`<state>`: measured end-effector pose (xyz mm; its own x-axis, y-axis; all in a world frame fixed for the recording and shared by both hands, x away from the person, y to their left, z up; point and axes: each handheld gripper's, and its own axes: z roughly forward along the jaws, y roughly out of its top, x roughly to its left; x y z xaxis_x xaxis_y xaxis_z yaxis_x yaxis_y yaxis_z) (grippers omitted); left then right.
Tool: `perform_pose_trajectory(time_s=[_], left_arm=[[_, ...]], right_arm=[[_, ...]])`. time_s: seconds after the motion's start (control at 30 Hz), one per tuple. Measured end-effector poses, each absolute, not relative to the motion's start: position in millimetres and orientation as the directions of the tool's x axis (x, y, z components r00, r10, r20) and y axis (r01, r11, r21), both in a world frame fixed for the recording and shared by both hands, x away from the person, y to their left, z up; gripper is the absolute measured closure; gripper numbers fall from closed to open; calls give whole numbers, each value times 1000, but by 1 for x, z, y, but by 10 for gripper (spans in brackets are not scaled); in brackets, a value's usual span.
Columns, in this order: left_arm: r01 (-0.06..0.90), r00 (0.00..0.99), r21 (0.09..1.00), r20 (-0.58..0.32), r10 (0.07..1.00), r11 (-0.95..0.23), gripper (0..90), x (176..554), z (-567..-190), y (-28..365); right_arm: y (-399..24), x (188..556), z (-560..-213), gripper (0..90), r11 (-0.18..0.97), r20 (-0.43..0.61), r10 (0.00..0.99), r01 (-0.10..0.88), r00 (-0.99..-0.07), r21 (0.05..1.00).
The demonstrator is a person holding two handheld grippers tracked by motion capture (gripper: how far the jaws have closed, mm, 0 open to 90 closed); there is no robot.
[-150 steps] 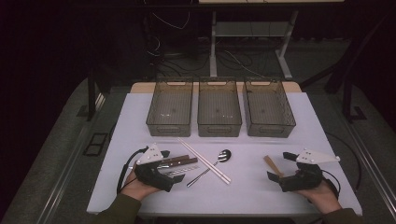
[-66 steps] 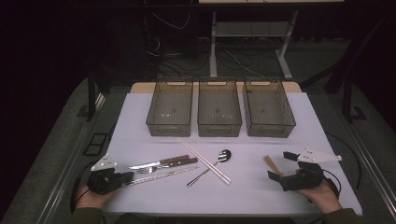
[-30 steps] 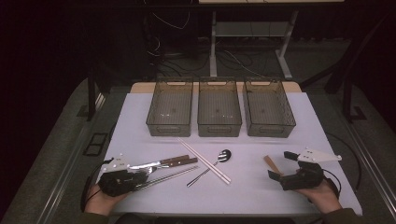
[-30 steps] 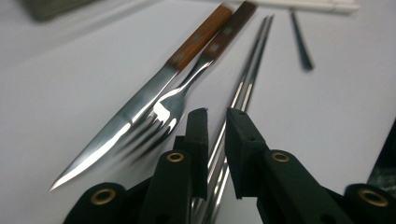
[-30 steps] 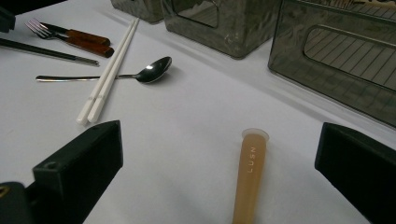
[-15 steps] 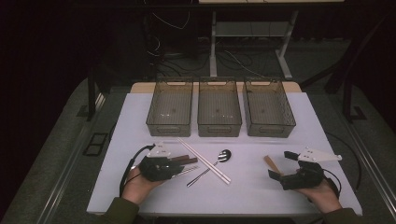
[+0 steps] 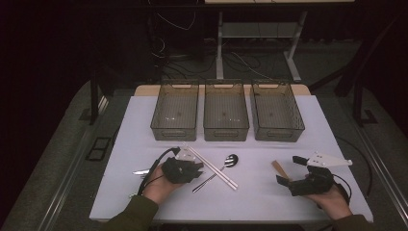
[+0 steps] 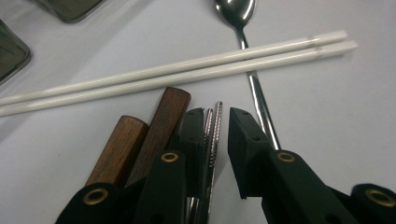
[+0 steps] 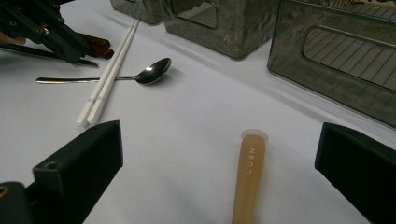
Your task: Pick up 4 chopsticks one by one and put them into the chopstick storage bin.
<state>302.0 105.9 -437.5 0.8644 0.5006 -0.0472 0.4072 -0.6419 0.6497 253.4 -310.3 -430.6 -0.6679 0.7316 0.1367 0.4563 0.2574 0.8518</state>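
Observation:
My left gripper (image 7: 192, 169) lies low over the cutlery at the table's front left. In the left gripper view my left gripper (image 8: 222, 116) has two thin ridged metal sticks (image 8: 212, 135) between its jaws. The sticks lie against the left jaw, with a gap to the right one. Two wooden handles (image 8: 140, 135) lie just left of the jaws. White chopsticks (image 8: 187, 74) cross ahead, over a steel spoon (image 8: 236, 11). My right gripper (image 7: 290, 170) rests wide open at the front right. An amber tube (image 9: 250, 182) lies between its jaws, untouched.
Three empty grey bins (image 7: 173, 132) (image 7: 226, 134) (image 7: 279, 134) stand in a row at the back of the white table (image 7: 260, 202). The white chopsticks (image 7: 211, 166) and spoon (image 7: 231, 160) lie mid-table. Metal tips (image 7: 142, 172) of the cutlery stick out left of my left hand.
My left gripper has come in from the table's left edge to the right, onto the cutlery. The right gripper has stayed where it was.

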Motion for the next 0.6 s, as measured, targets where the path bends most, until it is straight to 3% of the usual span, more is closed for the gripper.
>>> perform_pose_trajectory(time_s=[0.6], left_arm=[[417, 858, 647, -48, 512, -638, 820, 306, -442, 99]], right_arm=[[-310, 254, -430, 11, 256, 136, 732, 456, -667, 853]])
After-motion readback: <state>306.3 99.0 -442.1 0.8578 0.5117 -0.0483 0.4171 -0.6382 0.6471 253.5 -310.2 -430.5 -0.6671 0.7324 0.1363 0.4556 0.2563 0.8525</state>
